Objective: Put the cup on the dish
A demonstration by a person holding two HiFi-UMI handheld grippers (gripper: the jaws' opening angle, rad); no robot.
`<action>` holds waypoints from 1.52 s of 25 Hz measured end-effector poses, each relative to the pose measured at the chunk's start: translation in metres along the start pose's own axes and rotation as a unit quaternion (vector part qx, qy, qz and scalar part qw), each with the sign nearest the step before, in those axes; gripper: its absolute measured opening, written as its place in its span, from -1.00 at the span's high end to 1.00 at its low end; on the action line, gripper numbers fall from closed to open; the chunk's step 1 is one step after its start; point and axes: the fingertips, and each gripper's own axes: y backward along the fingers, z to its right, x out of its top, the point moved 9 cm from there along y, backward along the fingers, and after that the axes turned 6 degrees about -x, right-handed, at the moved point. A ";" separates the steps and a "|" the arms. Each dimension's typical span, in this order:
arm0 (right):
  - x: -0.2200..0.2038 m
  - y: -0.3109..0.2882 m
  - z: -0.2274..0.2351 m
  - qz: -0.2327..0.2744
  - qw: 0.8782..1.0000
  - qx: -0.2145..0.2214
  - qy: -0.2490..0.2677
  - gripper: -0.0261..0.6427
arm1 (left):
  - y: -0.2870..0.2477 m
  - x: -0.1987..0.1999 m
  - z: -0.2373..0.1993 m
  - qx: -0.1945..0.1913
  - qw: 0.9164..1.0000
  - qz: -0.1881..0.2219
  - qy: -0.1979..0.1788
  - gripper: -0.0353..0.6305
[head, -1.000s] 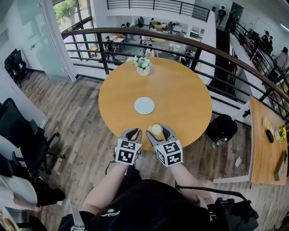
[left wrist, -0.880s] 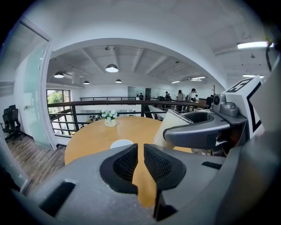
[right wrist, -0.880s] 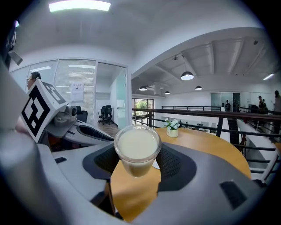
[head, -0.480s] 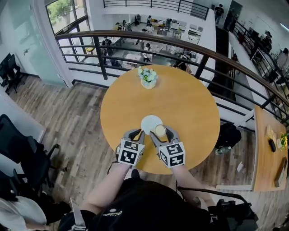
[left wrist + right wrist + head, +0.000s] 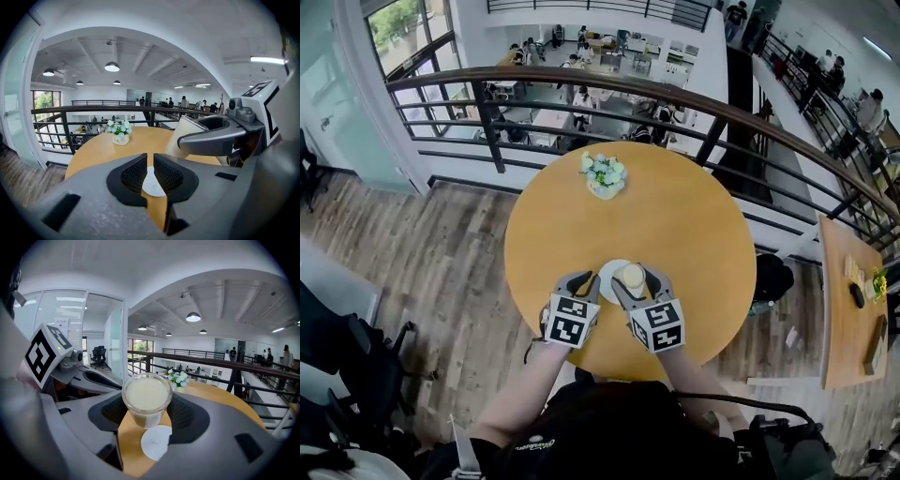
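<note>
Status: the transfer is partly complete.

1. Grasp: done. The right hand-held gripper (image 5: 632, 282) is clamped on the cup (image 5: 146, 397), one pad on each side of the clear wall. The cup is upright and filled close to the rim with a pale liquid.
2. Positioning: largely done. In the head view the cup sits over the right part of the white dish (image 5: 612, 277), which lies on the round wooden bench (image 5: 675, 216) near the person's edge. In the right gripper view the dish shows just below the cup's base and extends toward the camera, so the cup is probably not centred.
3. Set-down: not confirmed. No view shows whether the base touches the dish. The cup appears to hang slightly above it.
4. Release: not done, as the jaws are on the cup.

The left hand-held gripper (image 5: 577, 281) is just beside the dish on its left. Its jaws are drawn together to a narrow slit and hold nothing.

Remaining work, as judged: centre the cup over the dish, lower it level to avoid spilling, then release it. A flower pot (image 5: 604, 176) stands well apart at the far side.
</note>
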 end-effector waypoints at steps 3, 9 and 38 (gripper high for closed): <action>-0.001 -0.004 0.004 -0.013 1.000 -0.007 -0.002 0.15 | -0.009 0.000 -0.006 -0.008 1.000 0.003 0.003 0.76; -0.006 -0.005 0.011 -0.010 1.000 -0.004 -0.004 0.15 | -0.018 0.001 0.003 -0.013 1.000 -0.001 -0.002 0.78; -0.027 -0.001 0.064 0.006 0.999 0.044 -0.006 0.15 | -0.049 0.010 0.048 0.043 0.999 -0.027 0.001 0.78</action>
